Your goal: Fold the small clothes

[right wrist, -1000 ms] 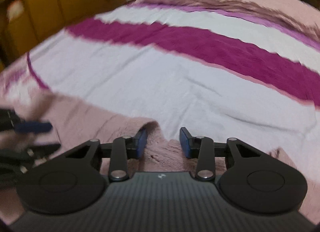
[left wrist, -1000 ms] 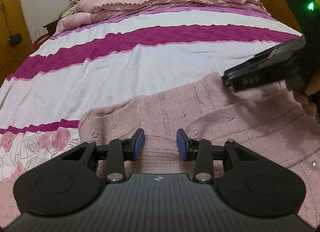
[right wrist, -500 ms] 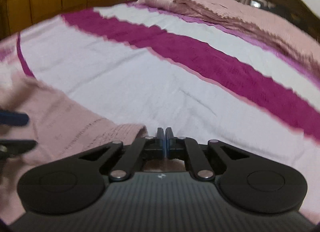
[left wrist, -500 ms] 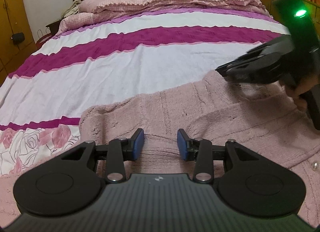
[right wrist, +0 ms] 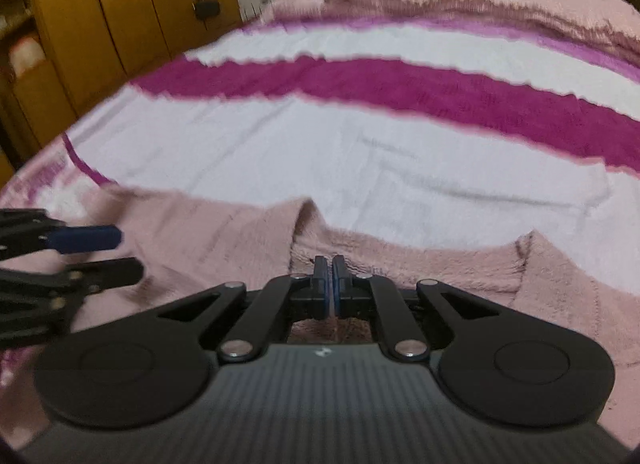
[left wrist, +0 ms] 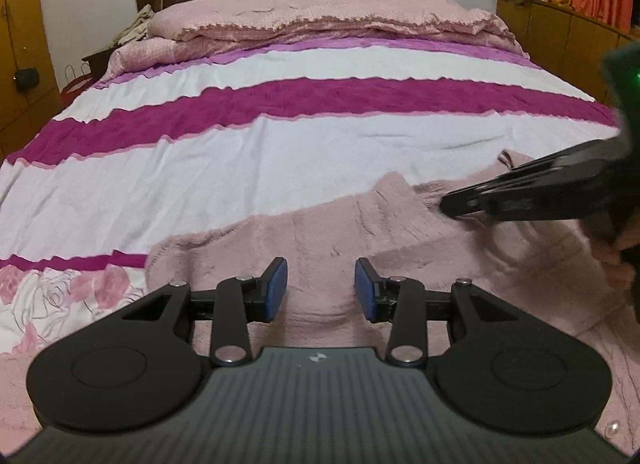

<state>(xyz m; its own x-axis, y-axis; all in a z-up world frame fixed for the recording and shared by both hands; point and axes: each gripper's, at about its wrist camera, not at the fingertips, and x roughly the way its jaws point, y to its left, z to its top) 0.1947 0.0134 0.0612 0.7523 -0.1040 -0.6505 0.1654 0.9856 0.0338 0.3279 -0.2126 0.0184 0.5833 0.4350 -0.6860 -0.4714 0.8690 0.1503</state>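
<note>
Two tongs (left wrist: 321,289) (right wrist: 330,288), one pink sweater (left wrist: 360,232), one bed (left wrist: 280,152).

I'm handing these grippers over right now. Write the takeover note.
Left gripper: open, empty, hovering over the fuzzy pink knit cardigan.
Right gripper: shut at the cardigan's far edge; whether it pinches fabric cannot be told.
Cardigan lies spread on the striped white-and-magenta bedspread, near edge of the bed.
Done: no finished fold visible.
Left: fold the cardigan.

Striped bed (left wrist: 280,168) — pink knit sweater (left wrist: 320,232) spread on it.
</note>
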